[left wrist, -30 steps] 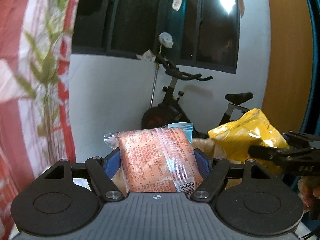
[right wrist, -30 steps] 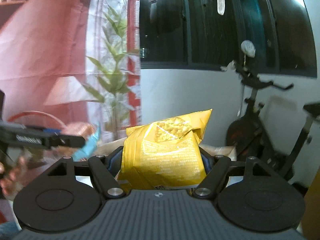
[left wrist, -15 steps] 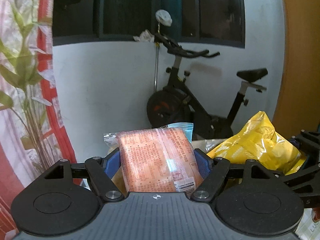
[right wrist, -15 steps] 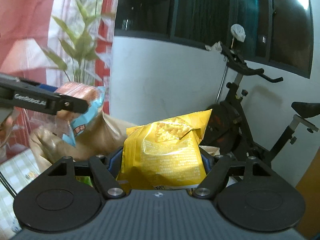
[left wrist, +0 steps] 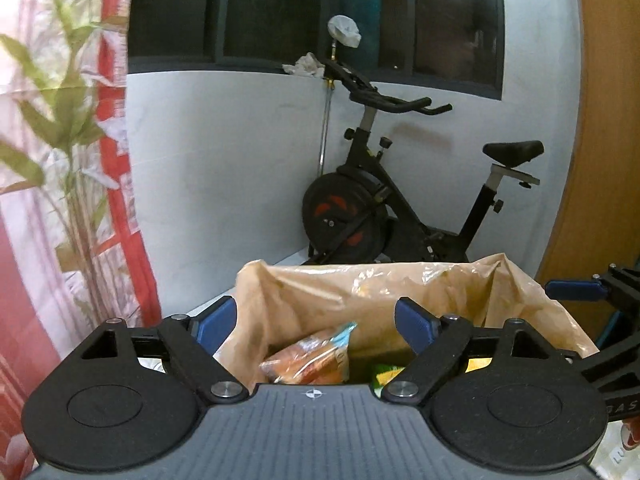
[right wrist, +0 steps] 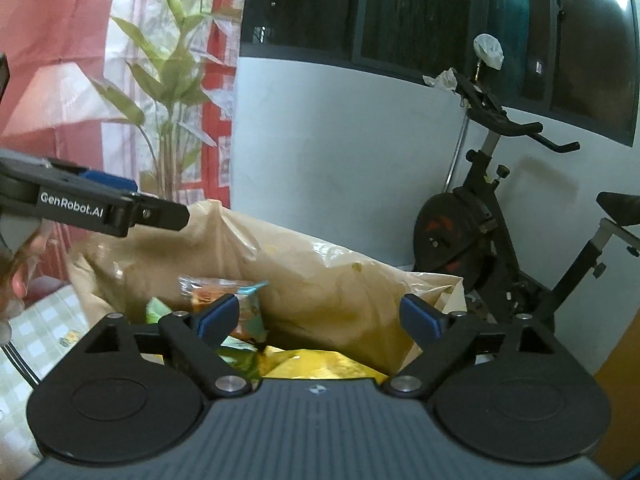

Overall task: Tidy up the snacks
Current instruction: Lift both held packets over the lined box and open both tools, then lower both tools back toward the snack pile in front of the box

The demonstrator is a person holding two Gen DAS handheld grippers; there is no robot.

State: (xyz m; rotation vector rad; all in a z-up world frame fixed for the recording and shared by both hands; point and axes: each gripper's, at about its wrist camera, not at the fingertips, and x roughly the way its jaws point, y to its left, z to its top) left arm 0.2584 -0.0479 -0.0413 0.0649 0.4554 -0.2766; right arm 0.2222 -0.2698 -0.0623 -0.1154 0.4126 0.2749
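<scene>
Now both packets are out of my fingers and down in the bag (left wrist: 400,292). A second ago the orange packet (left wrist: 308,362) sat clamped in my left gripper (left wrist: 316,320) and the yellow packet (right wrist: 320,364) in my right gripper (right wrist: 320,316); since then both sets of fingers have just been opening, and they stand wide apart with nothing between the blue pads. From the left wrist I see the orange one lying tilted inside the tan plastic, a green wrapper (left wrist: 386,374) beside it. From the right wrist the yellow one lies low in the bag's mouth, just under my gripper, with the orange one further in. The right view also catches my left gripper at the bag's far rim.

I judge this drop as done: two snacks are stowed together. Next I'd back both grippers off the bag and look for any snacks left on the checked bench (right wrist: 40,332). The bag is soft and its rim sags, so I'd pull away without snagging it.
</scene>
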